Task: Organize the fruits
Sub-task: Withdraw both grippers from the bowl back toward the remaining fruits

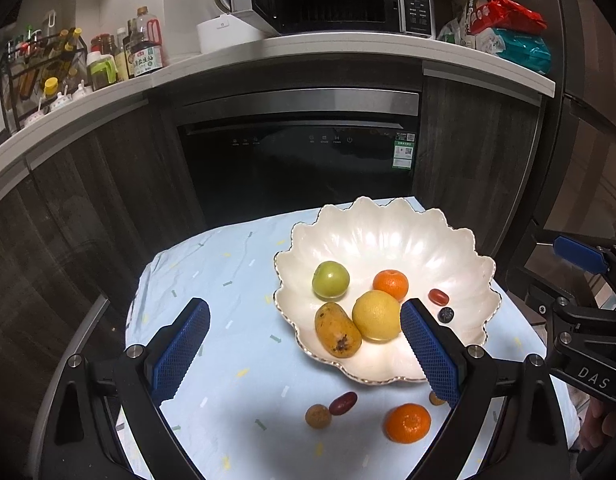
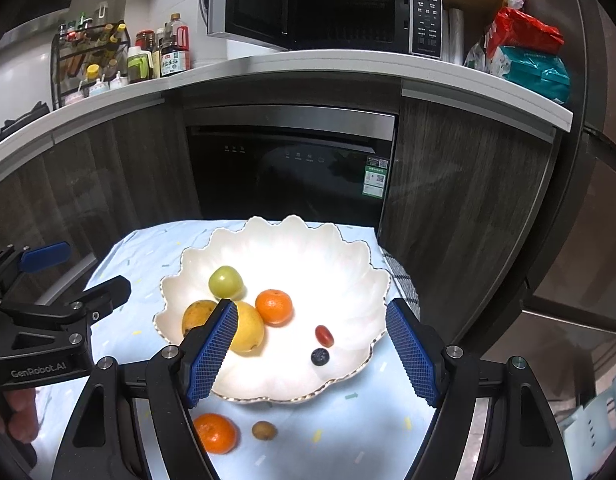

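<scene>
Tangerine [image 1: 407, 423] beside the bowl [image 1: 387, 216] risks rolling off the cloth [image 1: 212, 264] if either spread-jawed, empty gripper nudges it.

In the bowl [image 1: 387, 232]: six fruits, one tangerine [image 1: 391, 284] among them. Beside the bowl: another tangerine [image 1: 407, 423], four fruits altogether.
</scene>
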